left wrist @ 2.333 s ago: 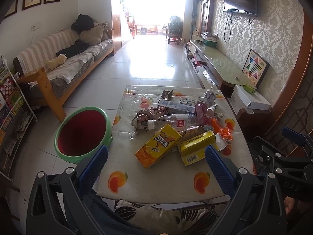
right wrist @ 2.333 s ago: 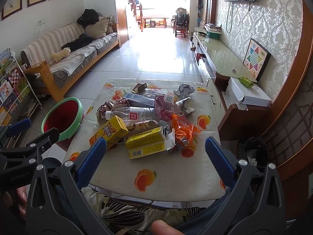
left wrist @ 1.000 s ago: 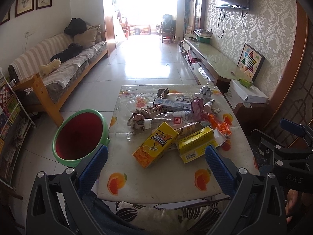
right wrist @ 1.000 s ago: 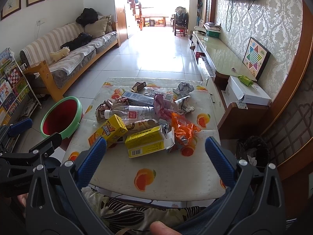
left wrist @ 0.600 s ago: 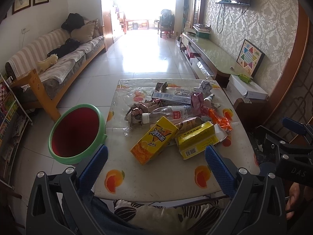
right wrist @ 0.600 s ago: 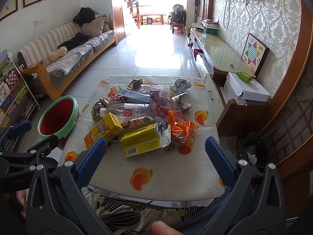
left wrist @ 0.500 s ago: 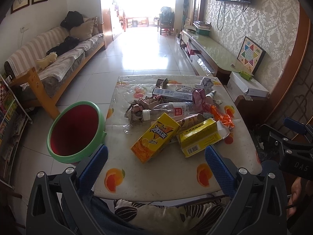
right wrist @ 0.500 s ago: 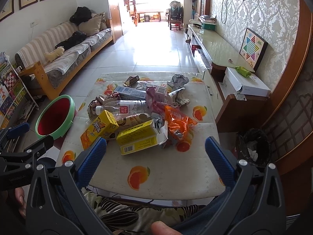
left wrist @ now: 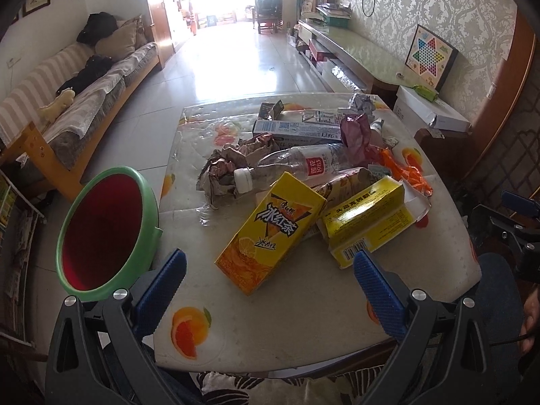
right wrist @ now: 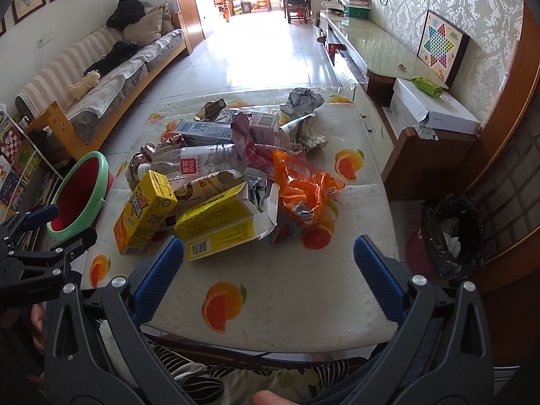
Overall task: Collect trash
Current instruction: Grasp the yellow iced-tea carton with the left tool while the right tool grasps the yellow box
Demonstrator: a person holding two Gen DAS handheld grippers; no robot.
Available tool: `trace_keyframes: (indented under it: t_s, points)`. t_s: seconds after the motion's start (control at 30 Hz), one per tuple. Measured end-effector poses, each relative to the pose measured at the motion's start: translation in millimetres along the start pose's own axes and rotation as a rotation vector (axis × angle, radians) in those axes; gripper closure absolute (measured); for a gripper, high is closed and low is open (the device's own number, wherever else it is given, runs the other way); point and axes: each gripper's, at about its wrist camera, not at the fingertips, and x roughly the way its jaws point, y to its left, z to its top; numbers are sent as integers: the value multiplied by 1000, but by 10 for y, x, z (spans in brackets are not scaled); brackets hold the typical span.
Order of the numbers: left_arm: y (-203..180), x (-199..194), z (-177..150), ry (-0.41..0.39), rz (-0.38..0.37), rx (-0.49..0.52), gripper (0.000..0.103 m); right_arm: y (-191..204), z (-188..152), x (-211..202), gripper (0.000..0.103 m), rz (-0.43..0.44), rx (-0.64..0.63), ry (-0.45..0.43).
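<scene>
lying cap-left, bottle (left wrist: pixel 297 165) crosses table (left wrist: pixel 303 303); both grippers' fingers (left wrist: pixel 162 280) (right wrist: pixel 158 276) gape empty.

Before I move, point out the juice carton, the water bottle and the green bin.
juice carton (left wrist: pixel 273 233): left wrist view, printed front face.
water bottle (left wrist: pixel 305 165): left wrist view, red label.
green bin (left wrist: pixel 150 209): left wrist view, green rim nearest the table.

The table (left wrist: pixel 303 307) has a smooth, slightly shiny plastic cover with printed oranges. The yellow drink carton (left wrist: pixel 270 233) and the yellow box (left wrist: pixel 368 226) are glossy printed cardboard. The bottle (left wrist: pixel 297 165) is clear, crumpled plastic. The orange wrapper (right wrist: pixel 303 192) is shiny foil. The bin (left wrist: pixel 104 233) is smooth plastic. The gripper pads (left wrist: pixel 162 287) are blue textured rubber.
</scene>
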Motion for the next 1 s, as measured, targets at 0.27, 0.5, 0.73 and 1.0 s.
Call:
trace_keyframes:
  t_s: [0.27, 0.5, 0.73, 1.0]
  points:
    - [-32, 671, 76, 91, -3, 92, 8, 27, -99, 413, 3, 41, 43, 94]
    - [-78, 1102, 82, 142, 20, 154, 18, 58, -132, 709, 3, 102, 105, 156]
    - [-17, 1261, 97, 151, 6, 143, 29, 150, -120, 973, 3, 145, 174, 205]
    - [48, 1235, 105, 130, -38, 134, 32, 235, -104, 1147, 4, 189, 256, 219]
